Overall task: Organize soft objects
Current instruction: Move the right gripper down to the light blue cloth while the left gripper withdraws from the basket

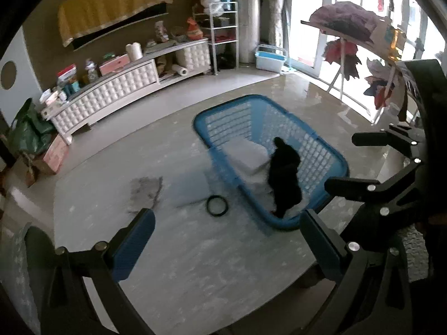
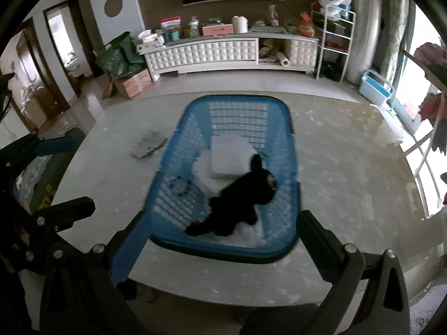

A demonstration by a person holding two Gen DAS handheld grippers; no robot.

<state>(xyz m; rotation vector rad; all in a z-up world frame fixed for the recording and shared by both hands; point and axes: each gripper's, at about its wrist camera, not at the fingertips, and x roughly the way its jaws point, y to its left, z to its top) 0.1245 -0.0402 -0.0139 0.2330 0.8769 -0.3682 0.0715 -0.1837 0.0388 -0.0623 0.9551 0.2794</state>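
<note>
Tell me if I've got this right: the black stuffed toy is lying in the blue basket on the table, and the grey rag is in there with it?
Not quite. The grey rag lies on the table beside the blue basket, as the right wrist view shows. The black stuffed toy is inside.

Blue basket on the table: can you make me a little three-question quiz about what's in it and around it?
1. True or false: the black plush toy lies inside the blue basket.
2. What sits outside the basket on the table: A) a grey cloth, B) a red ball, C) a yellow cup?
3. Fill in: both pairs of fingers are ____ and hold nothing.

Key:
1. True; it lies partly on the white folded pads.
2. A, the grey cloth.
3. Open: left gripper, right gripper.
</note>
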